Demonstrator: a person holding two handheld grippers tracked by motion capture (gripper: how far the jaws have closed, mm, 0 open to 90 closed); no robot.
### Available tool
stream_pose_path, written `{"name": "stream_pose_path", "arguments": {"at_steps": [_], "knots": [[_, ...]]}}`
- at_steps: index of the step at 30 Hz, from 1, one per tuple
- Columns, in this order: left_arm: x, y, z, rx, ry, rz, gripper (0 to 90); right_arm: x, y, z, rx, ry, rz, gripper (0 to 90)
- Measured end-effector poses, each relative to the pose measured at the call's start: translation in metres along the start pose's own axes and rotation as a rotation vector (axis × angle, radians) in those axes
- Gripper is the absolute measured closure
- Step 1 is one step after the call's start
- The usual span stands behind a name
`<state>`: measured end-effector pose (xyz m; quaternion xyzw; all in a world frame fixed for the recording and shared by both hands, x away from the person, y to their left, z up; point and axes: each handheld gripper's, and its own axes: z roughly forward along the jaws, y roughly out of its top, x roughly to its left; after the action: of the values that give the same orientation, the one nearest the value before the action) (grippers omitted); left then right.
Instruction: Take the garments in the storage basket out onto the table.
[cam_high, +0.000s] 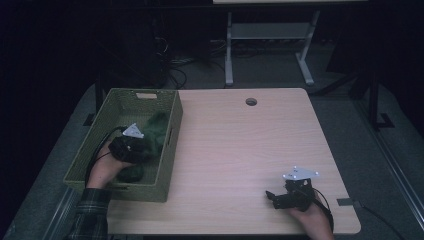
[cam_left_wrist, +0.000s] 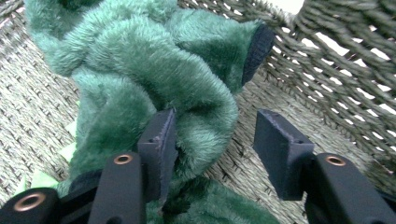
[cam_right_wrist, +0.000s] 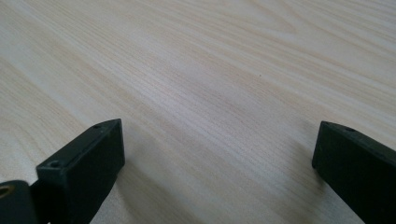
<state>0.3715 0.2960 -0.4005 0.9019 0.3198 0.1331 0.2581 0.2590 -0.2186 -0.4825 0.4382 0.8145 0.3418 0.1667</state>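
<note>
A green woven basket stands on the left part of the wooden table. Inside it lies a fuzzy dark green garment, bunched in folds. My left gripper is down in the basket over that garment. In the left gripper view its jaws stand apart around a fold of the green garment; the left pad touches the pile, the right pad is clear of it, with the basket wall behind. My right gripper rests low near the table's front right, open over bare wood.
A round cable hole sits near the table's far edge. Behind the table stand the white legs of another desk and cables on the dark floor. Pale green scraps lie on the basket floor beside the garment.
</note>
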Motion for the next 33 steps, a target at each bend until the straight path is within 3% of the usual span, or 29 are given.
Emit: {"name": "stream_pose_path", "arguments": {"at_steps": [9, 16, 20, 22, 24, 26, 33], "knots": [[0.005, -0.001, 0.012, 0.058, -0.015, -0.002, 45.3, 0.0, 0.0, 0.0, 0.0, 0.0, 0.0, 2.1], [0.006, -0.002, 0.013, 0.096, -0.007, -0.013, 55.0, 0.0, 0.0, 0.0, 0.0, 0.0, 0.0, 2.1], [0.006, -0.002, 0.014, 0.103, -0.001, -0.046, 63.3, 0.0, 0.0, 0.0, 0.0, 0.0, 0.0, 2.2], [0.008, -0.003, 0.013, 0.123, -0.005, -0.056, 76.7, 0.0, 0.0, 0.0, 0.0, 0.0, 0.0, 2.2], [0.008, -0.003, 0.013, 0.125, -0.008, -0.061, 82.8, 0.0, 0.0, 0.0, 0.0, 0.0, 0.0, 2.2], [0.008, -0.003, 0.012, 0.132, -0.023, -0.093, 84.8, 0.0, 0.0, 0.0, 0.0, 0.0, 0.0, 2.1], [0.01, -0.002, 0.005, 0.099, -0.039, -0.122, 86.1, 0.0, 0.0, 0.0, 0.0, 0.0, 0.0, 2.2]]}}
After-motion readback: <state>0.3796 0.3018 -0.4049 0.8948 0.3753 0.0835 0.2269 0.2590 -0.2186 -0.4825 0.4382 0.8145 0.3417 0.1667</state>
